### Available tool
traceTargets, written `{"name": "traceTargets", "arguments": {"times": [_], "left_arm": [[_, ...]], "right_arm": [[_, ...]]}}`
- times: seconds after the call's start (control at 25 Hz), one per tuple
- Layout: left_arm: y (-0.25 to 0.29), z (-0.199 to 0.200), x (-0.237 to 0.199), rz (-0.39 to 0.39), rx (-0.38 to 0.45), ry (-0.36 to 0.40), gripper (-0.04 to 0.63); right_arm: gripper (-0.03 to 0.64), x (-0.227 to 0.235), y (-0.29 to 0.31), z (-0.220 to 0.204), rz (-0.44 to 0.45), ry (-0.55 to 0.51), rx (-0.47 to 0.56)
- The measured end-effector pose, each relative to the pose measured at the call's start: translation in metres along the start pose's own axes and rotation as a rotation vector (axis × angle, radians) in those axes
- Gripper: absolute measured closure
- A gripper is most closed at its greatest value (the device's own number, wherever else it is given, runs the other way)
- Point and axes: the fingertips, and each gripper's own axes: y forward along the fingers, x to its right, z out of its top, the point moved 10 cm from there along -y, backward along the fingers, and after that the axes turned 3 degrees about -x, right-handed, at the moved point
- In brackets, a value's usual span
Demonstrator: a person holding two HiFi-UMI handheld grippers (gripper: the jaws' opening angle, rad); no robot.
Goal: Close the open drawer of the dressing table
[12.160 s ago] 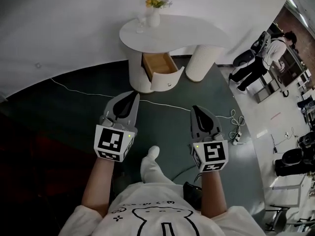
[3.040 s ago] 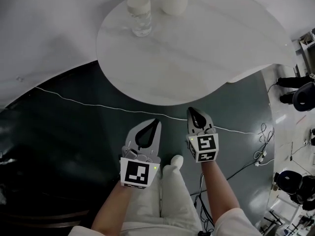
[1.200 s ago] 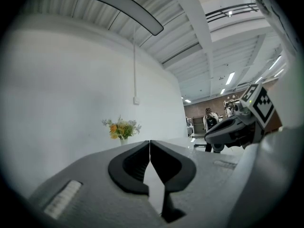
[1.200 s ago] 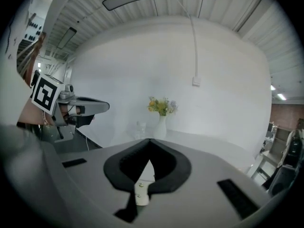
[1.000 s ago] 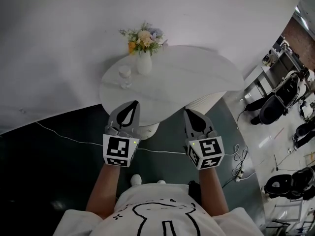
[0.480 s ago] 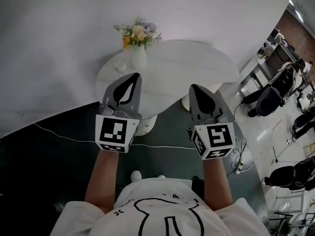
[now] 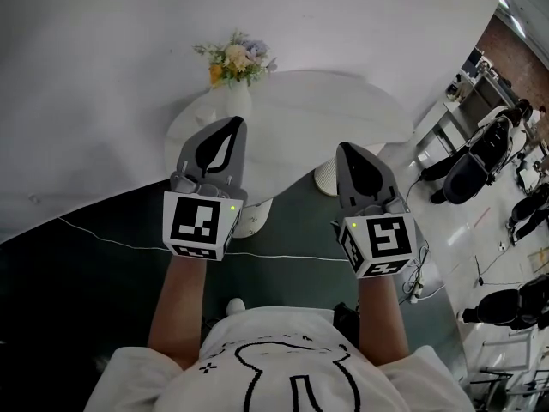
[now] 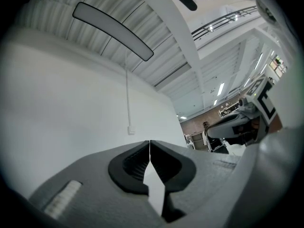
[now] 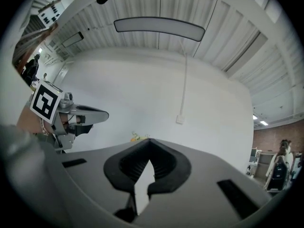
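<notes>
— How are the arms held?
— Both forearms reach forward side by side, tips tilted upward. The left gripper [image 7: 228, 130] covers the dressing table's [image 7: 330, 101] left pedestal; the right gripper [image 7: 352, 153] is beside its right pedestal.
— The jaws?
— Both pairs are pressed together, nothing between them.

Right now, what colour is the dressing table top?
White; the dressing table top shows best in the head view.

No words, numbers or brand names could be read. Only square black-and-white marker patterns [image 7: 199, 224] were displayed on the left gripper [image 7: 233, 124] and the right gripper [image 7: 348, 148], just before the dressing table [image 7: 343, 110].
</notes>
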Motion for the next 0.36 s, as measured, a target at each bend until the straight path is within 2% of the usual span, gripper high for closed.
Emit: {"name": "traceTargets", "arguments": {"times": [0.36], "left_arm": [[-0.0084,0.0044,0.0029,0.009,-0.002,0.017,0.58]], "right_arm": [[0.62,0.0062,-0.0091,0.0062,-0.014,-0.002,0.017]]}}
